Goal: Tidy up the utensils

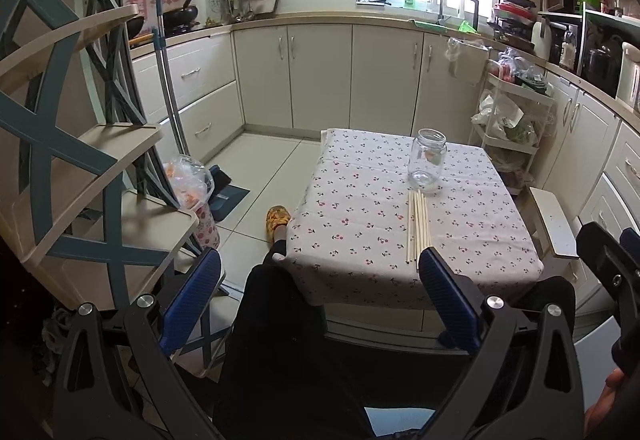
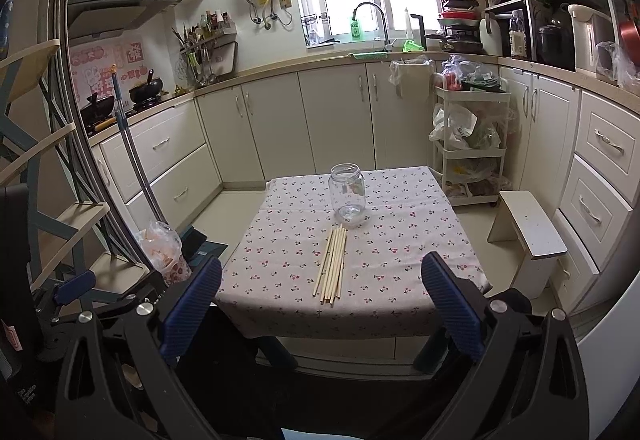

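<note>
— Blue-padded fingers fill the bottom of both views. How do they stand?

— Both spread wide and holding nothing. The left gripper (image 1: 320, 296) hangs over the person's dark-clad lap, short of the near edge of the table (image 1: 352, 200). The right gripper (image 2: 322, 300) also sits back from the table edge, at about the same height.

— Where are the utensils?

— A bundle of pale wooden chopsticks (image 2: 332, 266) lies flat on the cherry-print tablecloth, side by side, pointing from the near edge toward the far side. Their near ends fan out a little; the far ends sit closer together.

— And the container?

— A clear glass jar (image 2: 347, 196) stands upright with no lid, just beyond the far ends of the chopsticks. From the right view I cannot tell whether the tips touch its base. It looks empty.

— Anything else close by?

— A white stool (image 2: 528, 232) stands to the right of the table, and a patterned slipper (image 1: 277, 222) on the person's foot shows at the table's left edge on the floor. A tiered cart (image 2: 470, 144) stuffed with bags stands against the cabinets behind.
</note>
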The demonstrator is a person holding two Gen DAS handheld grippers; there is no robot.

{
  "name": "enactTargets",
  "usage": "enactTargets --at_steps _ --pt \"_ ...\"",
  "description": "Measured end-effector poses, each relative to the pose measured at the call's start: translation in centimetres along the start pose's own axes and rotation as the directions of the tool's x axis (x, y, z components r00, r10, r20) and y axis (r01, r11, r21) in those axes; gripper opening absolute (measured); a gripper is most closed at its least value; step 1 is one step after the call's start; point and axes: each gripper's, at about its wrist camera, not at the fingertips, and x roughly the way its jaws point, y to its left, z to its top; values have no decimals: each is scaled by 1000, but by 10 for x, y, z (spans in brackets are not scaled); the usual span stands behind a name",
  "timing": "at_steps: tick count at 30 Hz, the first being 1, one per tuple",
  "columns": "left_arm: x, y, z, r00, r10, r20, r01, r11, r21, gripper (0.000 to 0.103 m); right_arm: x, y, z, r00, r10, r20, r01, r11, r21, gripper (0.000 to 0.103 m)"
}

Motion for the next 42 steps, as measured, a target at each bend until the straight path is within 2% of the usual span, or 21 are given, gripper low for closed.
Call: enactTargets --at_steps 9,18,42 --pt "-2 1 0 1000 7 0 -7 1000 -6 95 -5 -2 2 1000 1 11 -1 1000 0 96" --pt "-8 -3 1 999 -27 25 27 1000 11 95 -11 -5 4 1000 1 25 -1 1000 3 96" --pt "-13 -6 0 999 -37 31 37 999 5 95 -14 -6 5 999 1 33 -1 1000 5 96"
